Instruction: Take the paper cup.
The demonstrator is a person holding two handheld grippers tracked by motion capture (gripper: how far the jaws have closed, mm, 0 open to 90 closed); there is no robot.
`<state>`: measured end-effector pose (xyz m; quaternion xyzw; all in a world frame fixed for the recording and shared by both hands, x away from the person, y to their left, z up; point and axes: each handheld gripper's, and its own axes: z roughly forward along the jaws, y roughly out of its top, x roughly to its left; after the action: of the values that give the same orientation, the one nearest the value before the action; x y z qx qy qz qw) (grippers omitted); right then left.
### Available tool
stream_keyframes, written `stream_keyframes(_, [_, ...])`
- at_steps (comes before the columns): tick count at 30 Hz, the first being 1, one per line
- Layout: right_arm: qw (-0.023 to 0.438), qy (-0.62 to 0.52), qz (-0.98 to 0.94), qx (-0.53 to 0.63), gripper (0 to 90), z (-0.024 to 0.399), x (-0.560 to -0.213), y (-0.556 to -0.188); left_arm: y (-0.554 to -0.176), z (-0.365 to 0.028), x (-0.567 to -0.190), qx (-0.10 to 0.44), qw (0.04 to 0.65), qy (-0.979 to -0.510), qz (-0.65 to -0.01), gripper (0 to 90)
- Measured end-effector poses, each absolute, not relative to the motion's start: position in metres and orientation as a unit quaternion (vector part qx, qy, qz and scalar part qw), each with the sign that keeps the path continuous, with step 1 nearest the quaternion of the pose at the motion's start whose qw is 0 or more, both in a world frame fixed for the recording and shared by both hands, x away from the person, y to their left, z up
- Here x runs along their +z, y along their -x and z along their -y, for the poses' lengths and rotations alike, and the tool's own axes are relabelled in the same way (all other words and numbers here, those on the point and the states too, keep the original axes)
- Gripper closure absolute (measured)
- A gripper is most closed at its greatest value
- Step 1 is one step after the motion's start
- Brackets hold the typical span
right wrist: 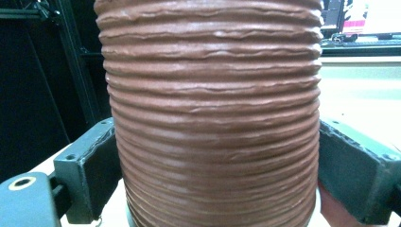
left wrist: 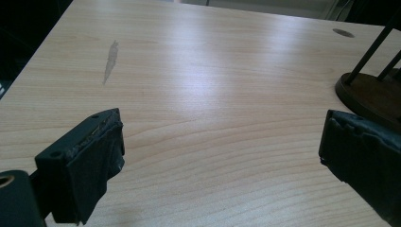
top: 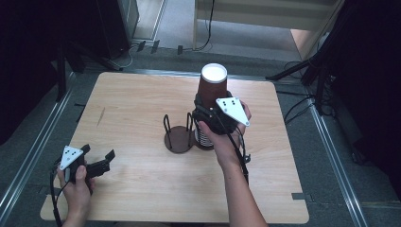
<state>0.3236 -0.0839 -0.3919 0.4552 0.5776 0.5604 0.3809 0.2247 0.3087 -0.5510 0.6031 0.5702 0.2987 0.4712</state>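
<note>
Right gripper (top: 213,111) pinching cup (top: 213,85) over holder (top: 178,139); keep it vertical, lift straight. Left gripper (top: 97,163) spread, idle.

Wooden table (top: 137,109) — cup holder (top: 178,138) on it

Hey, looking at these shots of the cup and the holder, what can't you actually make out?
- High view: the right claw and its grip on the brown cup are hidden by the hand and grey plate.
- High view: what sits under the cup, beside the holder, is covered by the hand.
- Right gripper view: the cup's top and bottom are cut off by the edges.
- Left gripper view: the holder is cut off at the right edge.
</note>
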Motion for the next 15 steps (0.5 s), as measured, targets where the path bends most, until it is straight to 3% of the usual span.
stream_keyframes(15, [0.386, -0.45, -0.56, 0.579, 12.1, 0.083, -0.37, -0.323, -0.225, -0.308, -0.551, 0.298, 0.469, -0.607, -0.569, 1.7])
